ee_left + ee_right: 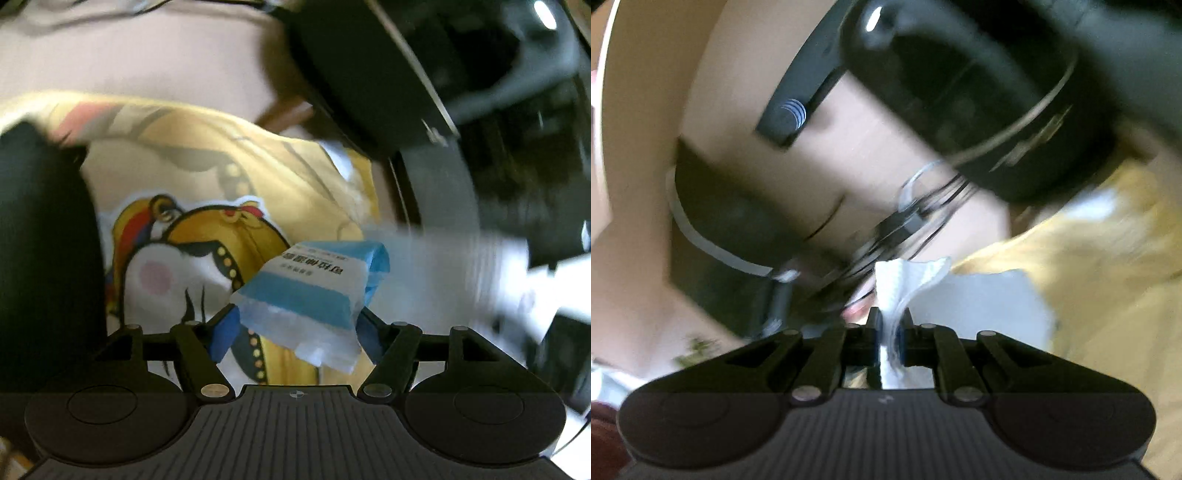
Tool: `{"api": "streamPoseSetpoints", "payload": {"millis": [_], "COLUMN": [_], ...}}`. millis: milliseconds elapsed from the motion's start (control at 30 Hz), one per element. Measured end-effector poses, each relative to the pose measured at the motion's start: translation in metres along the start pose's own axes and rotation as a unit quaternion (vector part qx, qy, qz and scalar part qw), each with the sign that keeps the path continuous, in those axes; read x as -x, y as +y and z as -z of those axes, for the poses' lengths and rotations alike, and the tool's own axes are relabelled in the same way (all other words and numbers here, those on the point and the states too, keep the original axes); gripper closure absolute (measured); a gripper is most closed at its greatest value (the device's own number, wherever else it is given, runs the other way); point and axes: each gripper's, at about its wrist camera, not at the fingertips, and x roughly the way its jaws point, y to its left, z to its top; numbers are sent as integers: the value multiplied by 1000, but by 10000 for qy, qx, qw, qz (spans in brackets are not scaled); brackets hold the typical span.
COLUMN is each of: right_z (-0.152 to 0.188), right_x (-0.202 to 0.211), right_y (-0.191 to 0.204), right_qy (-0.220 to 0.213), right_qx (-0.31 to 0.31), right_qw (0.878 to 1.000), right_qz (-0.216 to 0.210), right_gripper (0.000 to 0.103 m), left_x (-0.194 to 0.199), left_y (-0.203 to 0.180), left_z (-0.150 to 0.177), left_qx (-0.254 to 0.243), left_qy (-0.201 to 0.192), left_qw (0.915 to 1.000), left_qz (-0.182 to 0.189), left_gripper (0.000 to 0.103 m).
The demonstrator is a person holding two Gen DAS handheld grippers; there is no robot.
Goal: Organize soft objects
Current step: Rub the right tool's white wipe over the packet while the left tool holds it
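Note:
My left gripper [297, 332] is shut on a blue-and-white plastic packet [306, 291] with printed text, pinched between the blue pads [224, 334]. Behind it lies a yellow cloth [207, 155] printed with a cartoon figure [177, 266]. In the right wrist view my right gripper [890, 319] is shut tight on a thin white textured wipe [905, 275], which sticks up from between the fingers. The yellow cloth [1108, 266] spreads to the right, with a white patch [982, 299] on it just behind the wipe.
A large black device [362, 74] hangs over the upper right and a dark rounded shape [44, 240] fills the left edge. In the right wrist view, a black rounded appliance [979, 96], tangled black cables [923, 218] and a beige surface [879, 155] are all motion-blurred.

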Motion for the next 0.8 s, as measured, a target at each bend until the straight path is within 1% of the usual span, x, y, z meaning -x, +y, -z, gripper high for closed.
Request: {"api": "streamPoseSetpoints", "payload": {"millis": [33,67,133,200,233,267,300,333,367,400,433,467,500,533,567,600,633,667,700,733,767,800], "right_z": [3,3,-1,-6,-8,-9,-9,-8,-7,-4,-1,0,1,1,1,0,0,-1,-2,-1,-1,-1], "right_x": [-8,-12,-17,-21,-24,-27,-31,-35,-40,-44,-47,-50,-53,-54,-56,-58,-60,-62,-64,-68,-73,-78], "right_y": [0,-3,-10,-19,-25,-30,-35,-37,-38,-37,-37,-39,-41,-43,-43,-41,-39,-38,-35,-31,-28,-26], "right_qy": [53,44,4,-59,-57,-49,-19,23,63,93,123,174,217,237,252,250,249,247,238,215,220,240], "right_qx": [63,37,-91,-135,-118,-93,-4,214,454,754,966,1070,1157,1194,1245,1341,1437,1533,1644,1802,1952,2076], "right_qw": [9999,9999,9999,9993,9982,9965,9930,9870,9788,9685,9600,9554,9513,9492,9473,9461,9447,9433,9415,9386,9364,9342], "right_qz": [71,93,105,346,578,832,1182,1592,1997,2370,2625,2746,2849,2901,2940,2938,2936,2933,2933,2933,2910,2892], "right_gripper": [86,83,84,85,85,85,88,88,88,88,88,88,88,86,85,84,77,71,57,50,49,49], "left_x": [0,1,2,5,7,8,9,11,12,13,14,15,16,17,17,15,10,3,-2,-10,-16,-20], "left_y": [4,8,15,14,12,9,4,-1,-6,-12,-19,-26,-34,-42,-50,-58,-66,-70,-73,-74,-74,-72], "left_z": [-2,-3,-5,-7,-9,-11,-12,-13,-14,-14,-14,-12,-9,-6,-3,2,8,12,16,17,17,15], "left_qx": [133,202,410,474,398,290,150,-48,-260,-525,-833,-1159,-1558,-1954,-2365,-2850,-3365,-3750,-4088,-4366,-4527,-4652], "left_qy": [-31,-54,-89,-134,-185,-233,-279,-327,-376,-431,-493,-547,-604,-659,-714,-765,-786,-781,-753,-686,-606,-523], "left_qw": [9999,9997,9991,9987,9990,9993,9995,9994,9988,9971,9942,9898,9826,9735,9617,9442,9221,9033,8854,8697,8605,8532], "left_qz": [-34,-80,6,112,106,65,-2,-95,-197,-330,-479,-624,-807,-989,-1190,-1460,-1739,-1930,-2081,-2196,-2257,-2301], "left_gripper": [35,35,31,28,26,24,19,15,14,12,10,10,10,9,9,9,8,8,7,7,7,7]}}
